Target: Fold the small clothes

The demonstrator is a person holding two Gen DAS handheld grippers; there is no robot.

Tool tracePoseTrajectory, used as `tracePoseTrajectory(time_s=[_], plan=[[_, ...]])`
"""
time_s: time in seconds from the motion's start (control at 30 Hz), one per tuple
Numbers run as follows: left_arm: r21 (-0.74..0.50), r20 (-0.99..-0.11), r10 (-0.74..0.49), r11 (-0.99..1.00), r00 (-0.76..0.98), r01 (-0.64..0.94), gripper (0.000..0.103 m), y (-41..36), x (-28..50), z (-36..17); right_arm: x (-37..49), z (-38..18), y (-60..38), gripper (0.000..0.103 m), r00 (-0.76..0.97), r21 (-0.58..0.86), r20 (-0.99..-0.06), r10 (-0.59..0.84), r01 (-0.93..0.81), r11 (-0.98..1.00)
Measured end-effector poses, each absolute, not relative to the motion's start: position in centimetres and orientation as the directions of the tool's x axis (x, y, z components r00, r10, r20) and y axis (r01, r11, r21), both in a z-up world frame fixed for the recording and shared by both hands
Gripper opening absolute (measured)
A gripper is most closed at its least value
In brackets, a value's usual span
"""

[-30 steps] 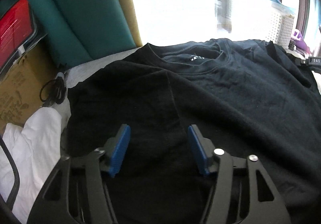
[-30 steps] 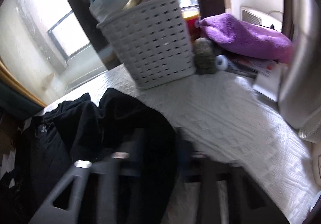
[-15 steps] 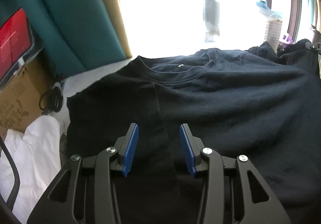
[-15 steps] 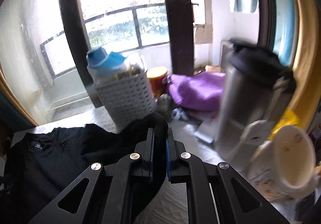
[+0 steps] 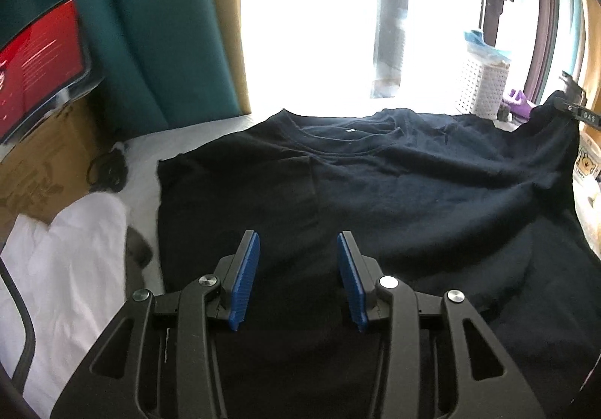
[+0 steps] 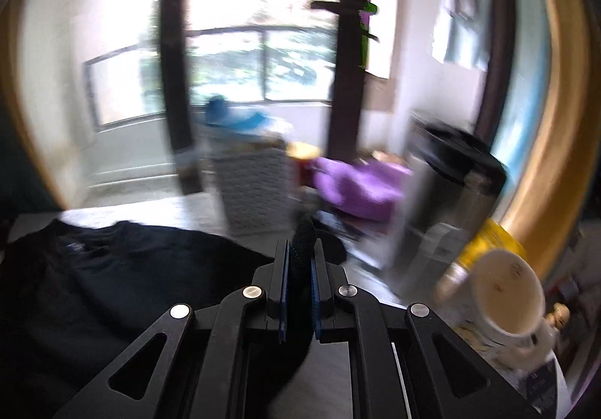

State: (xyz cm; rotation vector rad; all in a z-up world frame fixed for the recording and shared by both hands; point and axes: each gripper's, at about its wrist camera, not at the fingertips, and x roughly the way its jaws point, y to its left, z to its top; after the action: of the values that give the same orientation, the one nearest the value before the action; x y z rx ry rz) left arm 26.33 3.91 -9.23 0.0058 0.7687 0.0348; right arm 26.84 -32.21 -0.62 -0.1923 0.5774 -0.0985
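A black sweatshirt (image 5: 375, 193) lies spread on the white bedding, collar (image 5: 349, 139) at the far side, its left part folded inward. My left gripper (image 5: 298, 238) hovers over the near part of it with the blue pads (image 5: 246, 268) partly apart. Black cloth shows between and below them, and I see no pad pressing on it. My right gripper (image 6: 299, 250) is shut on a ridge of the sweatshirt's fabric (image 6: 304, 235) and holds that edge raised. In the left wrist view the right gripper (image 5: 573, 105) shows at the far right with the cloth hanging from it.
A white laundry basket (image 6: 255, 186), a purple cloth (image 6: 357, 186), a steel tumbler with a black lid (image 6: 447, 193) and a white mug (image 6: 507, 291) crowd the right side. On the left lie a white cloth (image 5: 67, 250), a black cable (image 5: 109, 171) and a cardboard box (image 5: 41, 159).
My left jaws have narrowed and that gripper has risen a little above the sweatshirt. My right gripper has closed on the sweatshirt's edge and lifted it up, tilting toward the window.
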Motion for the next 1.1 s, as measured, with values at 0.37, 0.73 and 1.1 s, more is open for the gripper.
tracePoseTrajectory(time_s=[0.37,0.73,1.1], plan=[[-0.046,-0.68,0.024,0.996,0.733,-0.075,0.043,6.6,23.3,-9.6,23.5,-5.5,-22.1,0.009,0.762,-0.247,-0.642,0.078,-0.303,0.921],[-0.095,-0.686,-0.023,0.994,0.728,-0.058,0.043,6.5,22.3,-9.8,19.1,-10.4,-19.7,0.013,0.647,-0.194,-0.745,0.163,-0.444,0.875],[-0.119,-0.679,-0.03,0.99,0.734,-0.069,0.043,6.7,22.5,-9.4,18.9,-5.0,-22.5,0.1,0.711,-0.11,-0.675,0.197,-0.361,0.926]])
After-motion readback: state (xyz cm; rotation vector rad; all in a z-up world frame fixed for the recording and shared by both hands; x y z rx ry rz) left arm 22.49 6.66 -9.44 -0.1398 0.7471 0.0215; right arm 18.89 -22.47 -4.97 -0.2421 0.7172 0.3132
